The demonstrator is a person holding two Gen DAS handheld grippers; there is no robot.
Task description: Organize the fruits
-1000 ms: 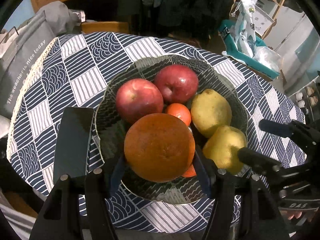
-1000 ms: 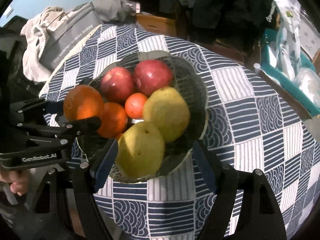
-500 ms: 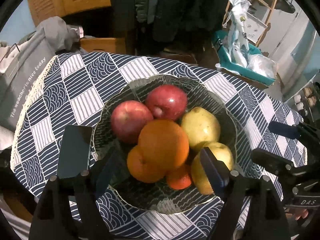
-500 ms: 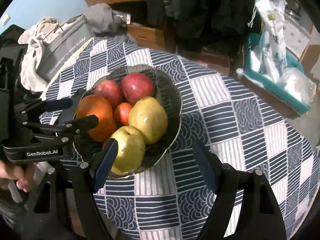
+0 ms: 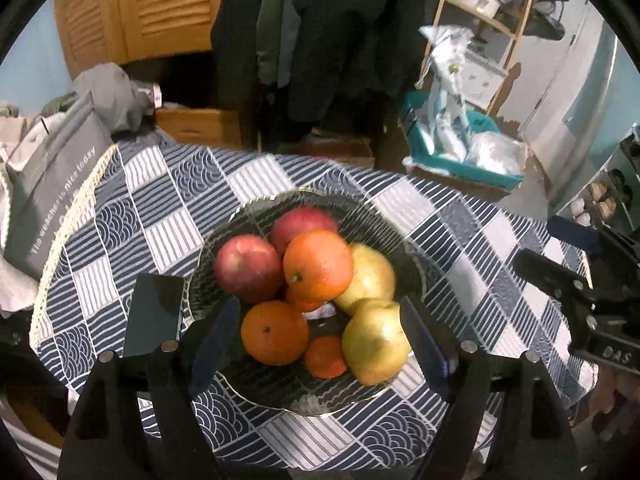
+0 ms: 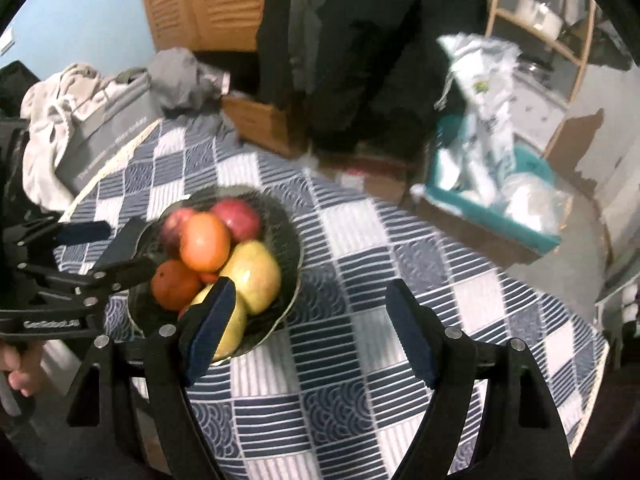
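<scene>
A dark glass bowl (image 5: 400, 240) on the patterned table holds two red apples (image 5: 248, 268), two yellow pears (image 5: 374, 344), two large oranges (image 5: 318, 264) and small tangerines (image 5: 325, 356). One orange rests on top of the pile, the other (image 5: 274, 332) at the front. My left gripper (image 5: 316, 336) is open and empty, hovering over the near side of the bowl. My right gripper (image 6: 308, 328) is open and empty, above the tablecloth right of the bowl (image 6: 294, 248). The left gripper also shows in the right wrist view (image 6: 108, 248).
A black phone (image 5: 154, 314) lies left of the bowl. A grey bag (image 5: 52, 196) with clothes sits at the table's left edge. A teal crate (image 5: 460, 152) with plastic bags stands on the floor behind. The round table (image 6: 440, 264) drops off on all sides.
The left gripper let go of the large orange, which now rests on top of the pile, and opened and pulled back. The right gripper also drew back and up, away from the bowl.
</scene>
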